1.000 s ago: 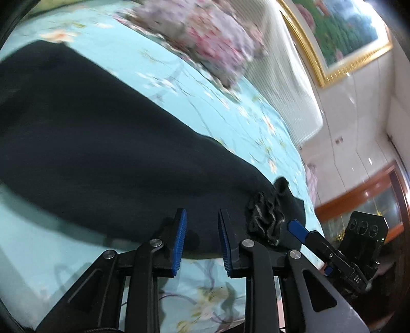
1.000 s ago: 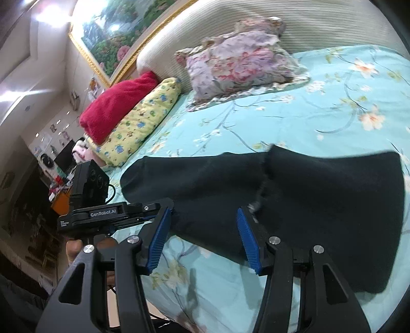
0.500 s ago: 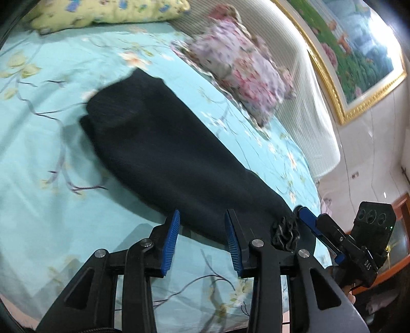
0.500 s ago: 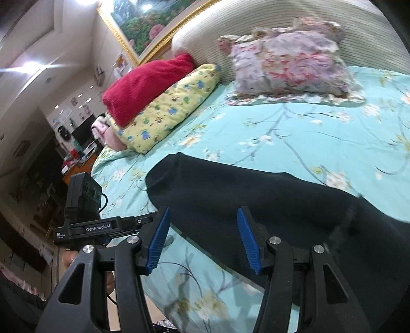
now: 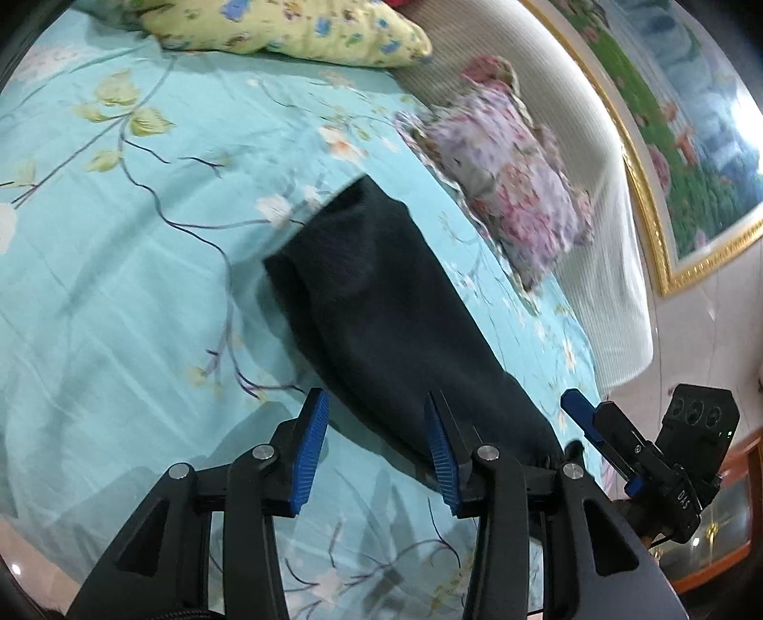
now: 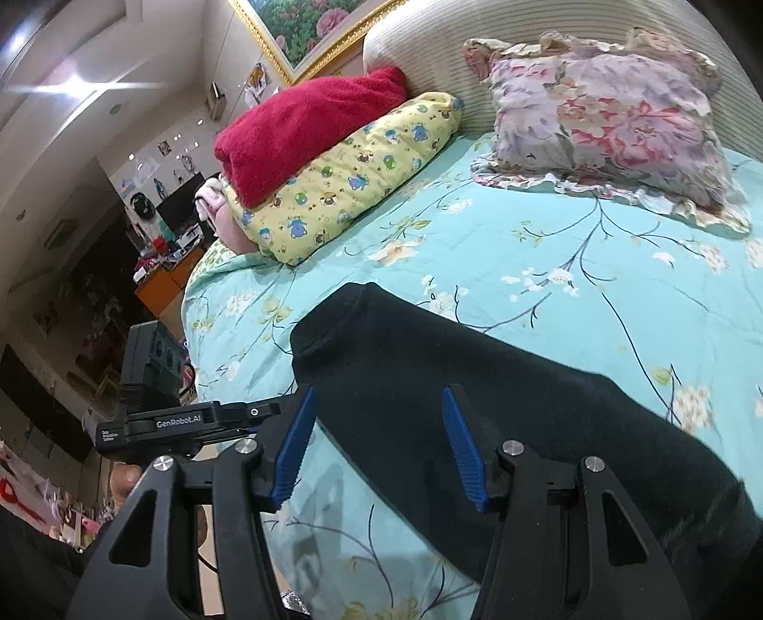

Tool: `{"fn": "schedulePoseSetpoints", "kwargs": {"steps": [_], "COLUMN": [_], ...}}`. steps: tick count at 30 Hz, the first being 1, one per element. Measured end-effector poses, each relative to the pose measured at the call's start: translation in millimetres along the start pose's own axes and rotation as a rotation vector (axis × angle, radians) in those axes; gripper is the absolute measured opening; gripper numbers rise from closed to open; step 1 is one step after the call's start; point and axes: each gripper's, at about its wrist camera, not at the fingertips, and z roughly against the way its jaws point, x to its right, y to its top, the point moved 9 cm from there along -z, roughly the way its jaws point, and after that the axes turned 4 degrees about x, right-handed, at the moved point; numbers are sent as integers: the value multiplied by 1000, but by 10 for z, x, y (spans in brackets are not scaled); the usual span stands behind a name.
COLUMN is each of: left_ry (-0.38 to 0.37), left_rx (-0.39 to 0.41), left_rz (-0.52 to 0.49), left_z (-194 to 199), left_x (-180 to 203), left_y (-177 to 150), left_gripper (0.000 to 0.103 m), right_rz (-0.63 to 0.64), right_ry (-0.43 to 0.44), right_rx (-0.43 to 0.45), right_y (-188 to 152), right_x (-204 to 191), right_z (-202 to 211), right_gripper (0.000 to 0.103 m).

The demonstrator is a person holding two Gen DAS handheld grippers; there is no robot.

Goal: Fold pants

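Black knit pants (image 5: 381,305) lie long on smooth floral sheet (image 5: 119,286).

The bedsheet (image 5: 119,295) lay bare and flat to the left of the dark pants (image 5: 381,305), so a gripper could pass there freely. Along the headboard (image 6: 477,28) stood the obstacles: a yellow pillow (image 6: 348,176) with a red blanket (image 6: 305,124) on top, and a flowered cushion (image 6: 610,114) to its right. A strip of free sheet stayed between these and the pants. The other gripper (image 6: 190,419) hung just beside the bed edge.
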Motion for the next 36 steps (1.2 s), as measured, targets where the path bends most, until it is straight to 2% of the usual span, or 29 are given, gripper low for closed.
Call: {"fn": "schedulePoseSetpoints", "kwargs": {"steps": [2, 13, 16, 20, 23, 32, 36], "left_ry": [11, 62, 62, 63, 73, 81, 96], "left_rx": [10, 39, 23, 19, 21, 22, 31], "left_rz": [21, 67, 95, 109, 108, 100, 82], "left_z": [5, -27, -109, -187, -237, -366, -422], "left_x": [-47, -198, -243, -263, -265, -273, -252], "left_y": [56, 177, 187, 228, 270, 377, 406], "left_gripper": [48, 48, 48, 48, 48, 48, 45], "right_rz": [2, 37, 53, 153, 182, 144, 133], "right_ry": [2, 28, 46, 67, 97, 150, 179], "right_rx": [-10, -71, -112, -178, -239, -385, -408], "right_y": [37, 172, 256, 382, 410, 466, 432], "right_x": [17, -6, -50, -161, -189, 11, -18], "right_z": [-64, -440, -616, -893, -1097, -1688, -1825], "right_gripper": [57, 58, 60, 63, 64, 64, 63]}}
